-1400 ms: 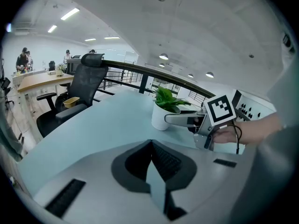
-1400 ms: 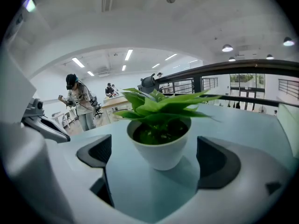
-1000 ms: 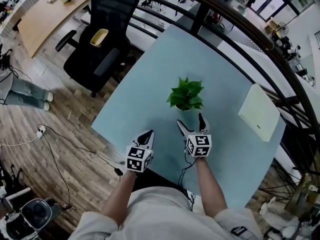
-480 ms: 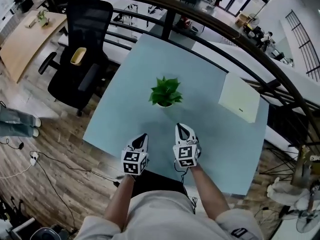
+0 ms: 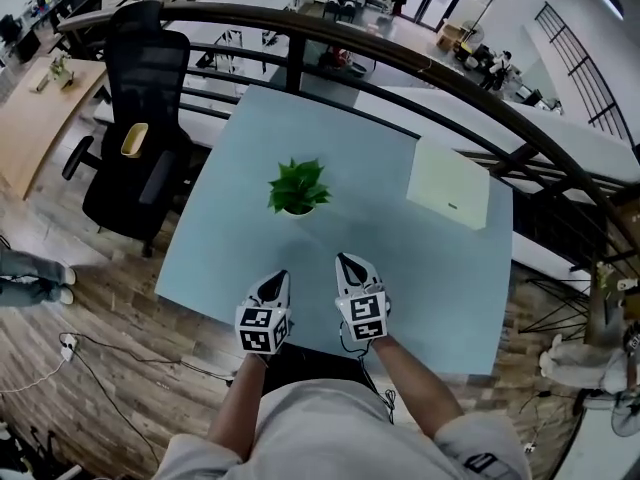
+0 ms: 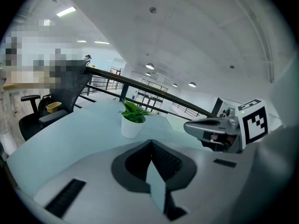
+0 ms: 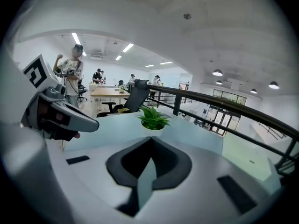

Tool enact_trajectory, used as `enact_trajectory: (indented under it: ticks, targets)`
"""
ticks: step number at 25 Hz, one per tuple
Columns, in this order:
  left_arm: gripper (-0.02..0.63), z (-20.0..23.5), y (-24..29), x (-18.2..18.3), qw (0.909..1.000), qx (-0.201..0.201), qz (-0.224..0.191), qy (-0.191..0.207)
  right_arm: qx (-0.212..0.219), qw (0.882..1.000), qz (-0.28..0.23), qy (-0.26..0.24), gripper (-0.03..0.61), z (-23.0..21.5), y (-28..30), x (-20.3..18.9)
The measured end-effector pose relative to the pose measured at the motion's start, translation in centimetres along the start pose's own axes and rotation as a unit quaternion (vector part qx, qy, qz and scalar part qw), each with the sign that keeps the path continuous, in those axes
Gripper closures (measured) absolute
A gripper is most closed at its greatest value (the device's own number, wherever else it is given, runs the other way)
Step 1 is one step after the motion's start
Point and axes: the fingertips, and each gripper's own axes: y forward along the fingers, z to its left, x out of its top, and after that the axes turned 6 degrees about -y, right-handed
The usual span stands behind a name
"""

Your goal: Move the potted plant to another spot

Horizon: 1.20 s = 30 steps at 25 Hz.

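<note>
The potted plant point(image 5: 296, 186), green leaves in a small white pot, stands upright on the pale blue table point(image 5: 420, 258), left of its middle. It also shows ahead in the left gripper view point(image 6: 132, 119) and in the right gripper view point(image 7: 152, 118). Both grippers hover near the table's front edge, well short of the plant. My left gripper point(image 5: 279, 277) is shut and empty, its jaws meeting at a point point(image 6: 151, 143). My right gripper point(image 5: 345, 260) is shut too, with nothing between its jaws point(image 7: 150, 141).
A pale green flat box point(image 5: 448, 183) lies at the table's far right corner. A black office chair point(image 5: 135, 128) stands off the table's left side. A dark railing point(image 5: 400, 58) runs behind the table. Cables lie on the wooden floor at the left.
The right gripper's jaws, open close by the plant a second ago, are now shut. Both grippers have drawn back from the plant toward the person and risen.
</note>
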Motion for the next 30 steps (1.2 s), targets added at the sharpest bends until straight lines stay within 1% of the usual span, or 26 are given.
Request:
enact_trajectory:
  ticks: [3, 10, 14, 20, 23, 26, 30]
  targets:
    - [0.601, -1.2, 0.3, 0.7, 1.0, 0.002, -0.003, 0.005, -0.002, 1.0, -0.01, 0.011, 0.575, -1.1, -0.9, 0.2]
    - [0.601, -6.1, 1.6, 0.9, 0.9998, -0.008, -0.003, 0.015, -0.007, 0.999, -0.023, 0.026, 0.575, -5.0, -3.8, -0.6]
    - [0.601, -8.4, 2.0, 1.2, 0.9997, -0.002, -0.006, 0.024, -0.006, 0.998, -0.038, 0.039, 0.575, -7.0, -5.6, -0.4]
    - [0.601, -11.5, 2.6, 1.9, 0.999, 0.004, -0.022, 0.038, -0.005, 0.996, -0.064, 0.061, 0.575, -9.8, -7.7, -1.1]
    - [0.601, -13.1, 3.4, 2.4, 0.9984, -0.005, -0.024, 0.052, -0.018, 0.994, -0.079, 0.07, 0.575, -11.9, -8.5, -0.8]
    - [0.601, -14.4, 3.4, 4.1, 0.9974, -0.02, -0.035, 0.059, -0.038, 0.991, -0.095, 0.083, 0.575, -13.5, -9.8, 0.3]
    - [0.601, -15.9, 3.5, 8.0, 0.9932, -0.047, -0.066, 0.084, -0.07, 0.986, -0.128, 0.076, 0.575, -15.3, -11.0, 3.5]
